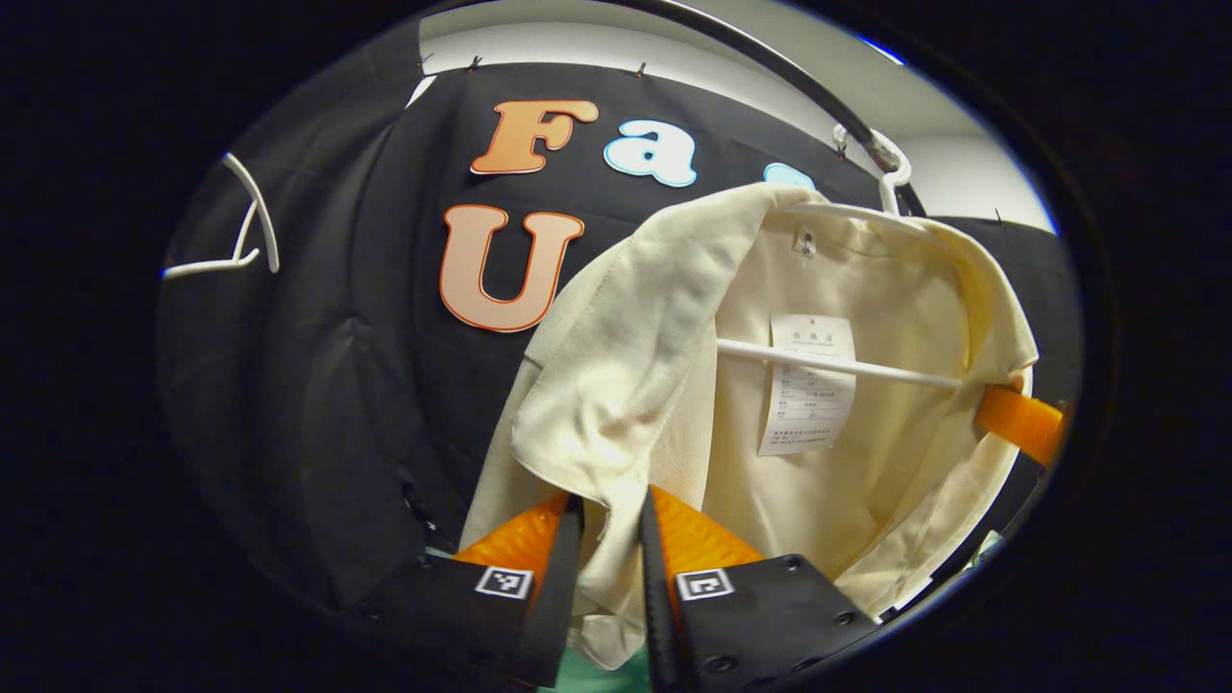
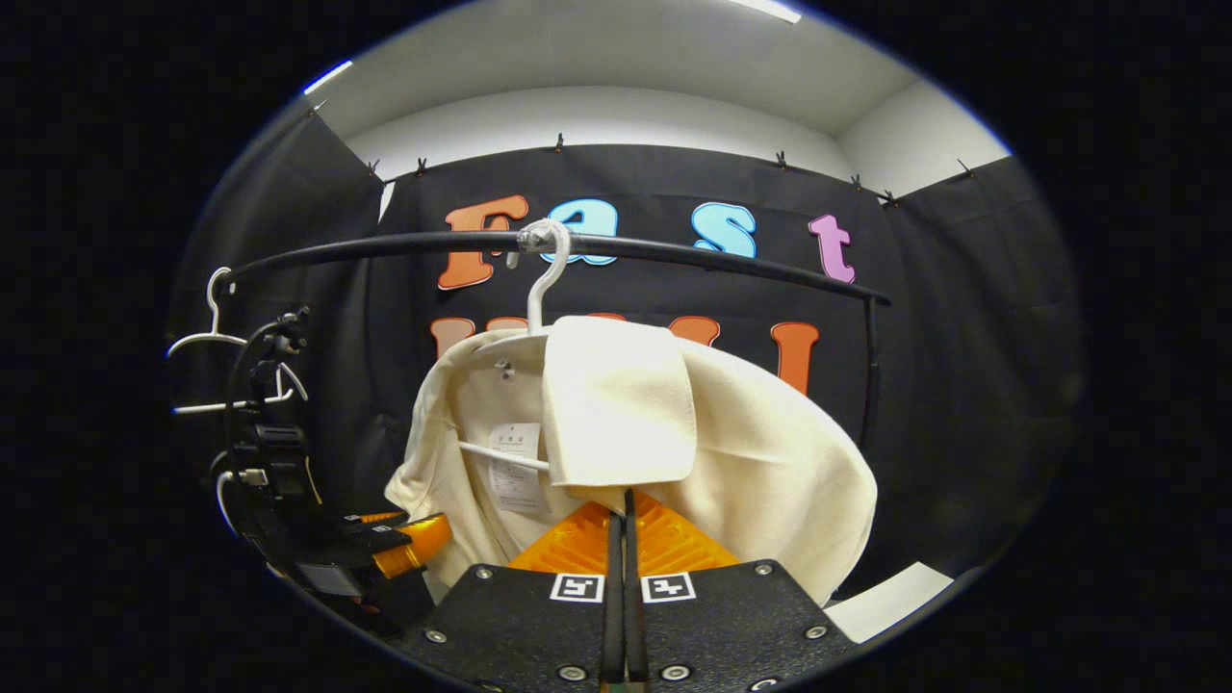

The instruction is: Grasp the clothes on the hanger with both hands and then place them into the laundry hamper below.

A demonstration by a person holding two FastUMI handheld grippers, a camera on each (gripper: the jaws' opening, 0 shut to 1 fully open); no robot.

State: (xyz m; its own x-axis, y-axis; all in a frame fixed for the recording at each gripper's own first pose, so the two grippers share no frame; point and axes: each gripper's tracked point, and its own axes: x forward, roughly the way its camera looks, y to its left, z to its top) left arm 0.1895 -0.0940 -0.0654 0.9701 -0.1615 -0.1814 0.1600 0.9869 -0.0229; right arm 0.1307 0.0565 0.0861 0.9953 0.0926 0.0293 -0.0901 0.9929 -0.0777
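A cream shirt [image 1: 866, 462] hangs open on a white hanger [image 1: 847, 364] hooked over a black rail [image 2: 712, 256]. A paper tag [image 1: 807, 385] shows inside the shirt. My left gripper [image 1: 611, 515] pinches a bunched fold of the shirt's front edge between its orange fingers [image 1: 693, 539]. In the right gripper view the left gripper [image 2: 414, 541] meets the shirt's [image 2: 770, 452] left side. My right gripper [image 2: 621, 505] has its fingers pressed together at the lower edge of a folded flap [image 2: 616, 404] of the shirt. One of its orange fingers [image 1: 1020, 421] shows at the shirt's far edge.
A spare white hanger [image 1: 241, 236] hangs on the rail to the left, seen too as the hanger [image 2: 217, 371] in the right gripper view. A teal patch [image 1: 602, 674] shows below the left fingers. A white panel [image 2: 885, 599] lies low on the right.
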